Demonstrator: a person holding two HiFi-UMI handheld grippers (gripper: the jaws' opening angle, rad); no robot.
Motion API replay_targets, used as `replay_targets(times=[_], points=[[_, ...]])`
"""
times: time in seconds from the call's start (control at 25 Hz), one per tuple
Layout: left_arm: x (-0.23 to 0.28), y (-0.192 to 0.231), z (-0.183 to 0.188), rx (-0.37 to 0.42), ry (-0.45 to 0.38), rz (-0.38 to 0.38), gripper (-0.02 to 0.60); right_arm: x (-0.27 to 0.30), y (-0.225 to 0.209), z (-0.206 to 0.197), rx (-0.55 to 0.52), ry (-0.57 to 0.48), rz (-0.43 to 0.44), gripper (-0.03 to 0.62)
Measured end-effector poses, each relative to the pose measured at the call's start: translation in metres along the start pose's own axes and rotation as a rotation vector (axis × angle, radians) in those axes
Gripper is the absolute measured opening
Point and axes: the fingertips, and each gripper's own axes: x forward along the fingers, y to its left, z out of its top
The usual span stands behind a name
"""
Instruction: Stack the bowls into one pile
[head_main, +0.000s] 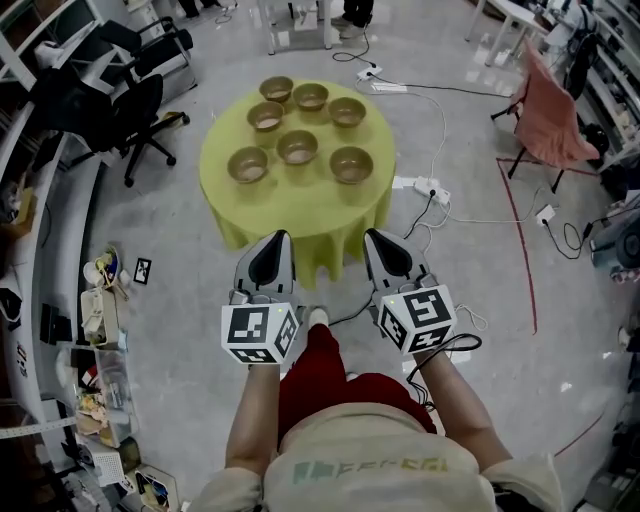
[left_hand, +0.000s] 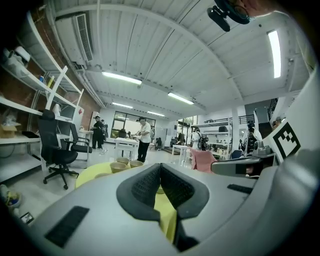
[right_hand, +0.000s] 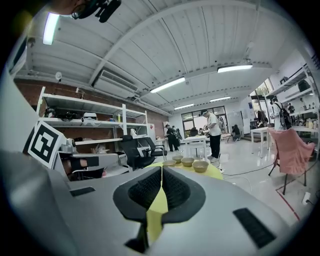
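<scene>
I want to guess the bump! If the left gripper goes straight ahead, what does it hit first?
Probably the near edge of the yellow tablecloth, ahead of the shut, empty left gripper; the bowls sit farther back. Depth is hard to judge.

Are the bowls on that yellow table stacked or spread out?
Spread out: seven bowls sit apart, upright, on the yellow table, none nested.

Office chair (head_main: 138, 108), pink chair (head_main: 552, 115), power strip (head_main: 428, 187)
</scene>
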Motion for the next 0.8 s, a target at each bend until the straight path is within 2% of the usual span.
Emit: replay_targets(times=[0.32, 0.8], points=[[0.036, 0.057, 0.006, -0.017, -0.005, 0.025, 0.025, 0.071, 0.007, 0.011, -0.008, 0.019, 0.021, 0.037], [0.078, 0.13, 0.02, -0.031, 0.001, 0.06, 0.025, 0.152, 0.008, 0.037, -0.008, -0.005, 0.018, 0.037]])
